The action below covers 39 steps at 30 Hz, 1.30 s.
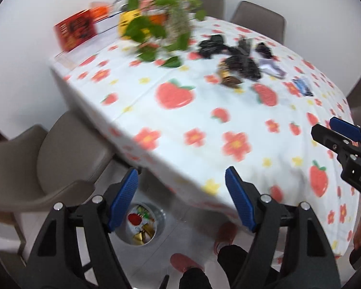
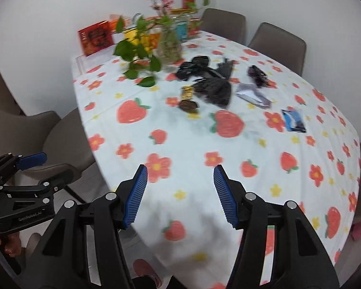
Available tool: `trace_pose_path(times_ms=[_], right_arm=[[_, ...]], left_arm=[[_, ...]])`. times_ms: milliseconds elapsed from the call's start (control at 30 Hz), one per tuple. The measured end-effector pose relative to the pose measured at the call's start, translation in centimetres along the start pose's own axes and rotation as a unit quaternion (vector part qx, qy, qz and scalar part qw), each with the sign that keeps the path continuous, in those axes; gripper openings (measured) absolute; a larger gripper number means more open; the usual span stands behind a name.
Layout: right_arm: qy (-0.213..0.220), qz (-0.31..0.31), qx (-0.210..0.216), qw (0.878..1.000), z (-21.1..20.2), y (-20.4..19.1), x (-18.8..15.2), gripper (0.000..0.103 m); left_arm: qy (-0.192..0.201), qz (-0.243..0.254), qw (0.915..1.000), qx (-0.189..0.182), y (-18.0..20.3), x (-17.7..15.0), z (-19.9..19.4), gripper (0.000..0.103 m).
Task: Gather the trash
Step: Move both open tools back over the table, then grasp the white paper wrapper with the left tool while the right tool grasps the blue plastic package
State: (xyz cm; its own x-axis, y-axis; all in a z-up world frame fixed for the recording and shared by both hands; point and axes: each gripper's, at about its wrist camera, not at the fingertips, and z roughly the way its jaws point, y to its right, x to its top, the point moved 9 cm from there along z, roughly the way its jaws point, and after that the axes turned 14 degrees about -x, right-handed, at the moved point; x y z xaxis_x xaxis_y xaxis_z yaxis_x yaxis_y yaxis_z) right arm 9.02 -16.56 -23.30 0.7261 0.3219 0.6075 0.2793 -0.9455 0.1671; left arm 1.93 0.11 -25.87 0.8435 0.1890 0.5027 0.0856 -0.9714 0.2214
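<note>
Trash lies on the flowered tablecloth (image 2: 204, 139): black crumpled bags (image 2: 214, 89), a gold-brown wrapper (image 2: 187, 101), a silver wrapper (image 2: 251, 95) and a blue packet (image 2: 293, 120). The bags (image 1: 240, 65) and the blue packet (image 1: 302, 86) also show in the left wrist view. A round bin (image 1: 142, 224) with wrappers inside stands on the floor under my left gripper (image 1: 181, 190), which is open and empty at the table's near edge. My right gripper (image 2: 180, 187) is open and empty above the near part of the table.
A vase with green leaves and pink blossoms (image 2: 168, 43) and colourful boxes (image 2: 96, 37) stand at the table's far end. Brown chairs (image 1: 67, 159) surround the table. The person's feet in pink slippers (image 1: 185, 262) are on the floor near the bin.
</note>
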Motion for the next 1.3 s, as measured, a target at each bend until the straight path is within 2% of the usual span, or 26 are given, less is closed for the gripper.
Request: trace_pose_path(times_ms=[267, 467, 667, 733, 800, 867, 1067, 1300], right_arm=[[-0.006, 0.058, -0.042, 0.997, 3.9, 12.9, 2.8, 0.056], [-0.008, 0.07, -0.054, 0.996, 8.4, 18.1, 5.8, 0.057], [-0.022, 0.073, -0.06, 0.995, 13.6, 19.7, 7.8, 0.057], [-0.028, 0.072, -0.067, 0.995, 15.3, 20.1, 8.1, 0.064], [-0.035, 0.072, -0.071, 0.994, 17.1, 20.4, 8.3, 0.065], [-0.041, 0.074, -0.079, 0.993, 18.6, 20.6, 8.4, 0.073], [-0.066, 0.069, -0.091, 0.991, 22.2, 20.9, 8.1, 0.073], [-0.097, 0.061, -0.088, 0.989, 25.0, 20.4, 7.1, 0.073]], left_arm=[[-0.006, 0.06, 0.9973, -0.043, 11.3, 7.3, 6.4, 0.075], [-0.003, 0.081, 0.9954, -0.052, 17.0, 11.4, 10.5, 0.075], [-0.02, 0.097, 0.9933, -0.06, 18.7, 14.4, 14.3, 0.075], [-0.024, 0.104, 0.9923, -0.064, 18.8, 15.6, 15.7, 0.075], [-0.03, 0.107, 0.9914, -0.068, 18.6, 16.7, 17.1, 0.075], [-0.035, 0.115, 0.9902, -0.072, 18.5, 17.8, 18.3, 0.075], [-0.045, 0.136, 0.9864, -0.08, 18.5, 20.4, 21.5, 0.075], [-0.058, 0.161, 0.981, -0.092, 19.3, 21.7, 24.0, 0.075]])
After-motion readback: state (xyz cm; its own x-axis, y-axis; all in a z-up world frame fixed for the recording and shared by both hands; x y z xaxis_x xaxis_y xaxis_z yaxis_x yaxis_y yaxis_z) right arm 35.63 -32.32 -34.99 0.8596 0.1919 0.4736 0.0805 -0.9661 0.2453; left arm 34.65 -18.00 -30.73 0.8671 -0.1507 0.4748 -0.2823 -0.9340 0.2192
